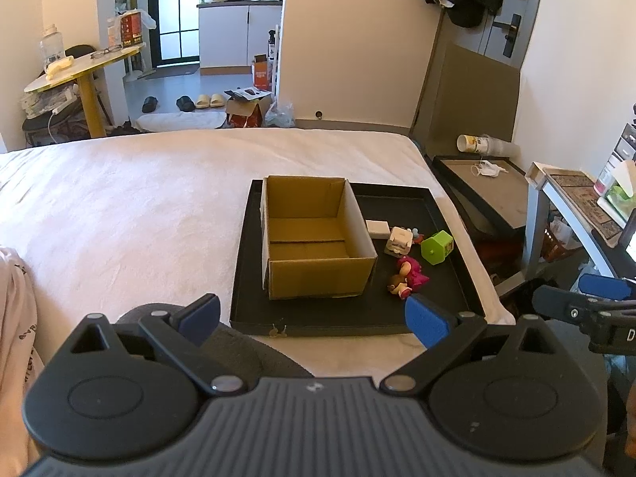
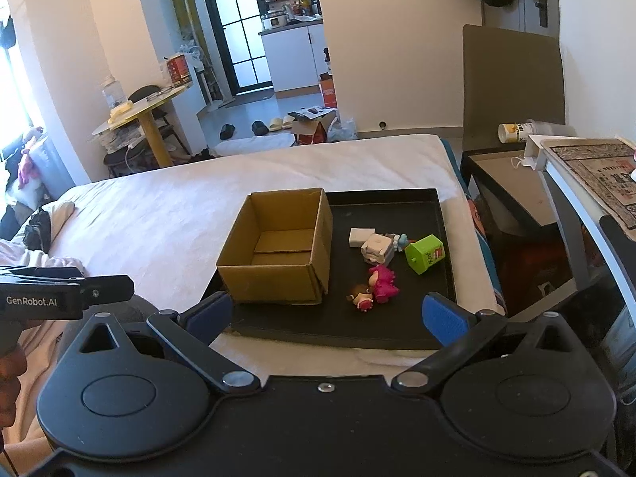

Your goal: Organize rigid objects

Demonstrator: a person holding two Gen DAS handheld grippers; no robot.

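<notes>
- Left wrist view: the left gripper (image 1: 314,318) hovers with its blue pads spread wide and nothing between them, over the near edge of a black tray (image 1: 397,324) that lies on a bed (image 1: 139,198) covered in a pale sheet.
- The tray's right rim runs close to the bed's right edge; to the tray's left the sheet is bare and wide.
- An open cardboard box (image 1: 314,246) stands upright on the tray's left half, empty inside, its right wall just beside the toys.
- On the tray's right half lie a small white block (image 1: 377,229), a white boxy toy (image 1: 398,241), a green cube-shaped toy (image 1: 436,247) tipped on a corner, a pink figure (image 1: 413,270) and a small doll (image 1: 398,288) lying down.
- The right gripper (image 1: 596,298) shows at the right edge, beyond the bed.
- Right wrist view: the right gripper (image 2: 328,316) is also spread wide and empty, over the tray's (image 2: 397,338) near rim.
- The cardboard box (image 2: 278,278) sits at the tray's left front corner; bare black floor lies between it and the toys.
- The white block (image 2: 359,236) touches the white boxy toy (image 2: 377,249); the green cube-shaped toy (image 2: 424,253) lies near the right rim; the pink figure (image 2: 382,282) and doll (image 2: 361,298) touch.
- The left gripper (image 2: 107,288) enters at the left edge, its side profile hiding how its jaws stand.
</notes>
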